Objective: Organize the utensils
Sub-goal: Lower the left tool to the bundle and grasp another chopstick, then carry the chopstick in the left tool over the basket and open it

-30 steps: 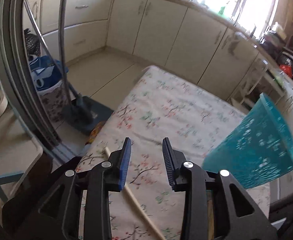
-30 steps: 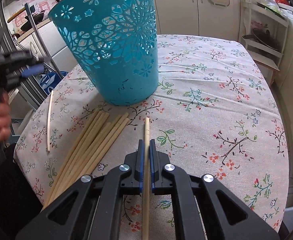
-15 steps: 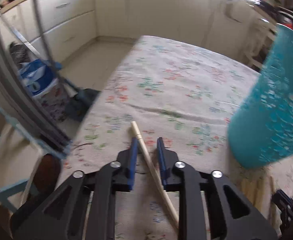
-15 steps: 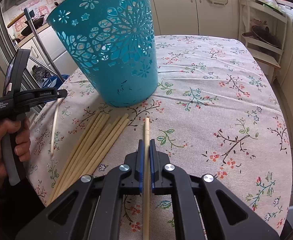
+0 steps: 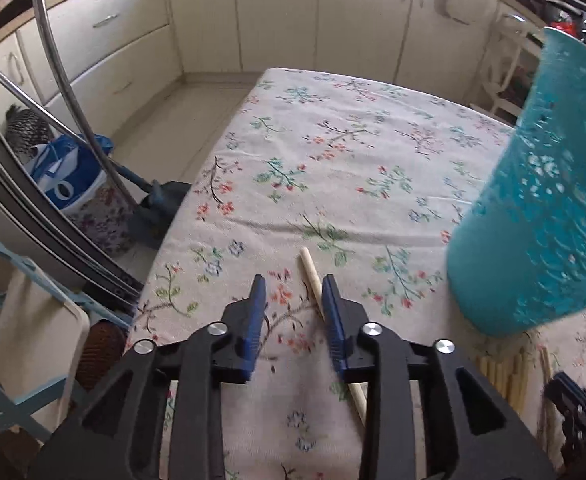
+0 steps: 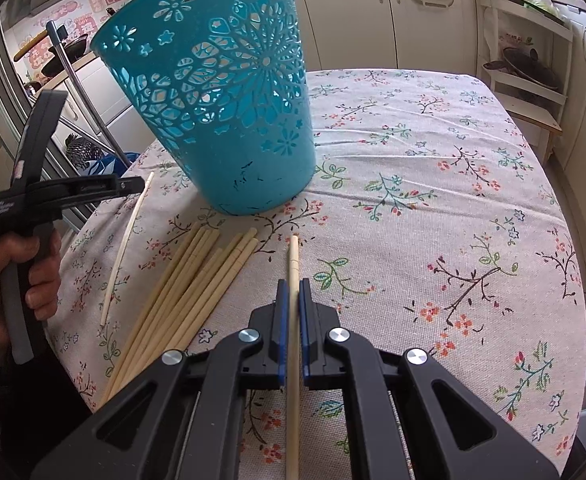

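Observation:
A teal cut-out basket [image 6: 229, 108] stands on the floral tablecloth [image 6: 433, 184]; it also shows at the right of the left wrist view [image 5: 541, 216]. My right gripper [image 6: 293, 292] is shut on one wooden chopstick [image 6: 293, 264] that points toward the basket. A bundle of several chopsticks [image 6: 189, 284] lies to its left. My left gripper [image 5: 293, 292] is open, low over the table, with a lone pale chopstick [image 5: 313, 280] lying on the cloth beside its right finger. That chopstick [image 6: 127, 240] and the left gripper [image 6: 133, 186] show in the right wrist view.
The table's left edge [image 5: 173, 240] drops to the floor, where a blue bag [image 5: 69, 176] and metal rack legs [image 5: 73, 92] stand. Cream cabinets [image 5: 333, 16] line the back wall. A white shelf unit [image 6: 533, 60] stands at the right.
My left gripper swung right and down over the lone chopstick, narrowed around it, then opened wide again. My right gripper stayed shut on its chopstick without moving.

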Motion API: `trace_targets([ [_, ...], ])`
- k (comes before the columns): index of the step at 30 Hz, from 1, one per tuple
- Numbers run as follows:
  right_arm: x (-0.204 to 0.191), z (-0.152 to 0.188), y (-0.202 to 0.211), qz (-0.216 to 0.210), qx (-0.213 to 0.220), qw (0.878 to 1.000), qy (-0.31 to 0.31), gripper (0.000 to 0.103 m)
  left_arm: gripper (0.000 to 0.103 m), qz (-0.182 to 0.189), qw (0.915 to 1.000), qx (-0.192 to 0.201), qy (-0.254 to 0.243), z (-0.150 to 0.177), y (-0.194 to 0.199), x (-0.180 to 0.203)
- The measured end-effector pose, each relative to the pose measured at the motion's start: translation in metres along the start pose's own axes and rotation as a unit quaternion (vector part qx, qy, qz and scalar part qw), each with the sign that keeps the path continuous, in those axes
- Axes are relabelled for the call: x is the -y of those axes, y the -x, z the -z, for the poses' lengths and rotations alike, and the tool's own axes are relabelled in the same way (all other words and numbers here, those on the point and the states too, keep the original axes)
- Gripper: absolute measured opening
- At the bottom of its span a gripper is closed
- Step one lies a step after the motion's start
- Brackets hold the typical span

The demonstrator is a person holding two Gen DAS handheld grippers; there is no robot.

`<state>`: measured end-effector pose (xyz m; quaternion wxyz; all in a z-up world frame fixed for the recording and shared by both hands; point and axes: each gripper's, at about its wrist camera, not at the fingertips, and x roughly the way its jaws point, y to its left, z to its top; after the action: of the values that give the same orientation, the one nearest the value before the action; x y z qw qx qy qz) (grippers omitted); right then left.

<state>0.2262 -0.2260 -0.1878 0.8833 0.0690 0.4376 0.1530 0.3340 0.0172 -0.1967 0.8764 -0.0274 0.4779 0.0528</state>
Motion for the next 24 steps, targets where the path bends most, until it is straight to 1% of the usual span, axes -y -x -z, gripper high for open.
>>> trace_targets([
  [2,0.0,0.0,0.0,0.0,0.0,1.0,0.001,0.006,0.029,-0.01,0.9998,-0.011,-0.01,-0.005,-0.01,0.003],
  [3,0.0,0.0,0.0,0.0,0.0,1.0,0.001,0.006,0.021,-0.016,0.9996,-0.004,-0.022,-0.007,-0.011,0.007],
  [4,0.0,0.0,0.0,-0.001,0.0,1.0,0.0,0.006,0.01,-0.013,0.9992,-0.002,-0.039,-0.007,-0.011,0.012],
  [5,0.0,0.0,0.0,-0.002,0.0,1.0,0.0,0.006,0.006,-0.014,0.9985,-0.002,-0.053,-0.008,-0.011,0.017],
  [6,0.0,0.0,0.0,-0.002,0.0,1.0,-0.001,0.006,0.005,-0.006,0.9982,-0.004,-0.06,-0.008,-0.01,0.02],
  [8,0.0,-0.001,0.0,-0.004,-0.001,1.0,-0.004,0.006,0.004,0.025,0.9987,-0.009,-0.043,-0.006,-0.004,0.017],
  [10,0.001,-0.001,0.0,-0.006,-0.001,1.0,-0.005,0.006,0.004,0.063,0.9979,0.012,-0.014,-0.003,0.016,0.009],
  [11,0.001,-0.001,0.0,-0.006,0.0,1.0,-0.006,0.006,0.004,0.086,0.9958,0.03,0.002,-0.003,0.03,0.005],
  [12,0.001,-0.001,0.0,-0.007,0.0,1.0,-0.007,0.006,0.004,0.113,0.9916,0.059,0.017,-0.005,0.05,0.002],
  [13,0.001,0.0,0.0,-0.006,0.001,1.0,-0.007,0.006,0.004,0.133,0.9873,0.083,0.026,-0.007,0.066,0.0],
  [14,0.001,0.0,0.0,-0.006,0.002,1.0,-0.007,0.006,0.004,0.155,0.9807,0.113,0.037,-0.011,0.086,-0.002],
  [16,0.0,0.0,0.0,-0.005,0.002,1.0,-0.008,0.006,0.004,0.203,0.9617,0.176,0.056,-0.02,0.125,-0.002],
  [17,0.0,0.0,0.0,-0.006,0.003,1.0,-0.009,0.006,0.004,0.222,0.9514,0.204,0.061,-0.024,0.143,-0.001],
  [18,0.0,0.001,0.001,-0.007,0.003,1.0,-0.011,0.006,0.004,0.241,0.9379,0.24,0.066,-0.029,0.163,0.002],
  [20,0.002,0.001,0.001,-0.012,0.003,1.0,-0.017,0.006,0.004,0.264,0.9166,0.291,0.073,-0.039,0.189,0.008],
  [22,0.004,0.0,0.0,-0.015,0.003,1.0,-0.021,0.006,0.004,0.263,0.9001,0.337,0.082,-0.047,0.207,0.018],
  [23,0.004,0.0,0.0,-0.015,0.004,1.0,-0.021,0.006,0.004,0.257,0.8936,0.358,0.086,-0.051,0.213,0.024],
  [24,0.004,0.0,0.0,-0.015,0.004,1.0,-0.02,0.006,0.004,0.25,0.8897,0.371,0.091,-0.054,0.216,0.029],
])
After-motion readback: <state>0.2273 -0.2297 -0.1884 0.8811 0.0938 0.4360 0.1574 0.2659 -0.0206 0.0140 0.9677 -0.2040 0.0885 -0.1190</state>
